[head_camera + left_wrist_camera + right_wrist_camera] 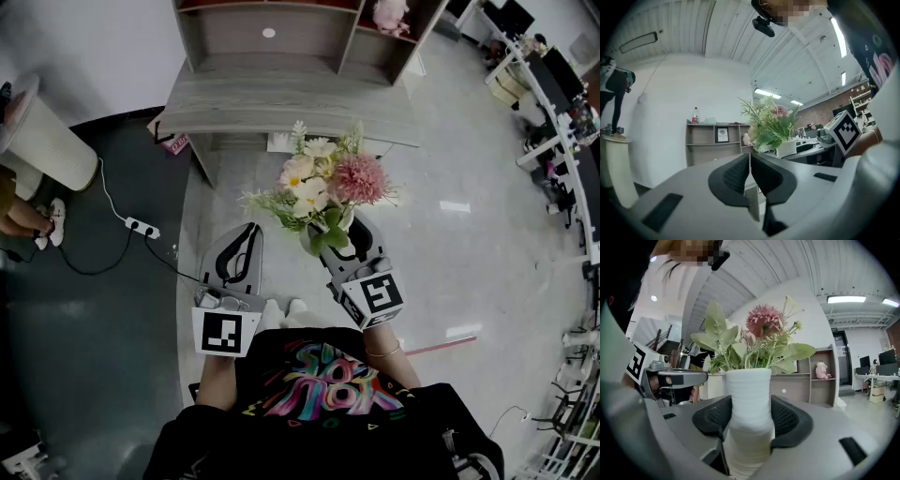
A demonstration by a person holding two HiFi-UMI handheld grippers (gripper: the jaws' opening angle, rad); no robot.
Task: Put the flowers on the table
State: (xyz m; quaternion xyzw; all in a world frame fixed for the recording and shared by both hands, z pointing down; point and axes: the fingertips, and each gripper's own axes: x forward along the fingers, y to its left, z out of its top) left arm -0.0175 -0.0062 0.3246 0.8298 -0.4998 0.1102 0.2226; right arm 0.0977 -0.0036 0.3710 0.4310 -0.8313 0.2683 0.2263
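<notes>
- Gripping a white ribbed vase, the right tongs are clamped on its body, one dark pad pressed against each side, as the right gripper view shows.
- Flowers stand in that vase straight above the right tongs: a pink bloom, cream and pale blossoms, green leaves and thin sprigs.
- Left tongs are closed, pads meeting tip to tip with nothing between them, level with the right tongs and just to their left.
- From the left gripper view, the bouquet shows ahead and to the right of the left tongs, clear of them.
- A grey wood-grain tabletop lies ahead of both tongs; in the head view the highest sprigs overlap its near edge, while the vase itself is held in the air over the pale glossy floor.
- A shelf unit of the same grey wood stands at the back of the tabletop, beyond the tongs, with a pink plush toy in its compartment ahead and to the right.
- Each pair of tongs carries a cube with black-and-white square markers at its near end, on the left and on the right.
- A white power strip with its cable lies on the darker floor well to the left of the left tongs.
</notes>
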